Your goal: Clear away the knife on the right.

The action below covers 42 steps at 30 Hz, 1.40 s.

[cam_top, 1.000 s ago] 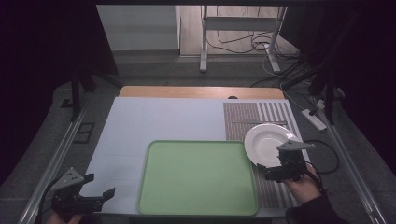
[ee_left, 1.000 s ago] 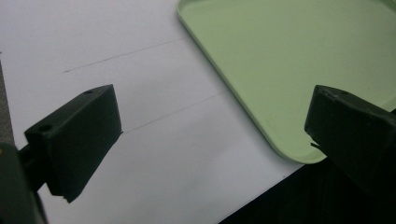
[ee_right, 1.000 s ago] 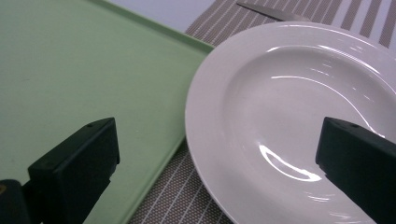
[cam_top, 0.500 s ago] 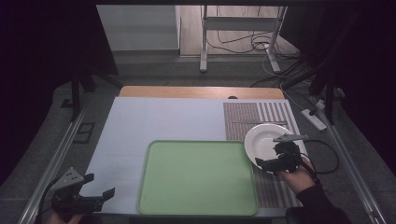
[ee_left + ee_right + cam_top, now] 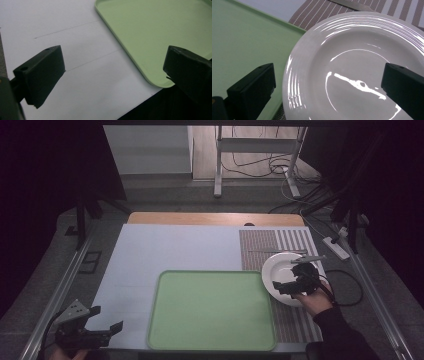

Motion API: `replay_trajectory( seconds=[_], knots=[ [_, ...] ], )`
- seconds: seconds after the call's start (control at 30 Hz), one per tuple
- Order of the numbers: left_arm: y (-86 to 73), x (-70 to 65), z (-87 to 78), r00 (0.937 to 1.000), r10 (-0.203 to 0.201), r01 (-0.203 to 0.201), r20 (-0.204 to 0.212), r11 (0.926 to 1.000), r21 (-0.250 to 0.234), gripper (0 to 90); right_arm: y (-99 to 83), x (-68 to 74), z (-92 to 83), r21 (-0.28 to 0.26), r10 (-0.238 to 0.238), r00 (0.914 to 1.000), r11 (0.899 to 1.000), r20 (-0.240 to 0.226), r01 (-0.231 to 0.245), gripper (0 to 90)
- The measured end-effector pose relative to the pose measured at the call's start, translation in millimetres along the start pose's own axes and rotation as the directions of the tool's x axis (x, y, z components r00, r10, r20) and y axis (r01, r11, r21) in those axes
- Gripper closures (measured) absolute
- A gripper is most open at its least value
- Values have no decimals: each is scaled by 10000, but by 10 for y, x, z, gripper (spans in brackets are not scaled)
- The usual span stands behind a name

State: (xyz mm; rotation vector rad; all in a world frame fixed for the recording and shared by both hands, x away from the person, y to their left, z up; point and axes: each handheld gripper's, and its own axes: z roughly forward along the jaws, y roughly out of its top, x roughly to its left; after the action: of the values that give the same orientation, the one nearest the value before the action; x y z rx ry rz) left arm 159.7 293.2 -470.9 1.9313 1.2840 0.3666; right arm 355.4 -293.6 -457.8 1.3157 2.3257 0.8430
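Observation:
A white plate (image 5: 276, 266) (image 5: 362, 57) with a ribbed rim lies on the striped placemat (image 5: 260, 245), its left rim reaching the right edge of the green tray (image 5: 210, 310) (image 5: 242, 37). My right gripper (image 5: 281, 285) (image 5: 327, 92) hovers over the plate's near side, pointing left, open, with one jaw towards the tray and one over the plate's bowl. My left gripper (image 5: 106, 318) (image 5: 113, 72) stands open at the table's front left corner, over the white mat (image 5: 75, 50) beside the tray's corner (image 5: 150, 37), with nothing between its jaws.
Pieces of metal cutlery (image 5: 277, 251) lie on the placemat beyond the plate. A cable (image 5: 350, 285) trails right of the right hand. The table's wooden far edge (image 5: 215, 218) and a metal stand (image 5: 260, 150) with floor cables lie beyond.
My right gripper has moved forward from the plate's near edge to over the plate. The left gripper has stayed in place.

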Motion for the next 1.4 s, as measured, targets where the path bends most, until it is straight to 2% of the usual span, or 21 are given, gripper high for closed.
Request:
replay_trajectory(
  seconds=[0.3,0.53,1.1,1.4],
  knots=[
    [0,1,-1,10000,-2,2,4,10000,-4,36,85,-91,79,-66,75,9996,10000,266,-73,0],
    [0,1,1,10000,-6,6,15,10000,-19,36,135,-168,182,169,111,9979,9998,632,-122,0],
    [-2,6,-1,10000,-24,24,44,10000,-33,36,323,-393,398,433,298,9896,9984,1407,-362,0],
    [-2,8,-3,10000,-16,16,51,10000,-20,36,433,-468,504,520,396,9865,9975,1591,-484,0]
  ],
)
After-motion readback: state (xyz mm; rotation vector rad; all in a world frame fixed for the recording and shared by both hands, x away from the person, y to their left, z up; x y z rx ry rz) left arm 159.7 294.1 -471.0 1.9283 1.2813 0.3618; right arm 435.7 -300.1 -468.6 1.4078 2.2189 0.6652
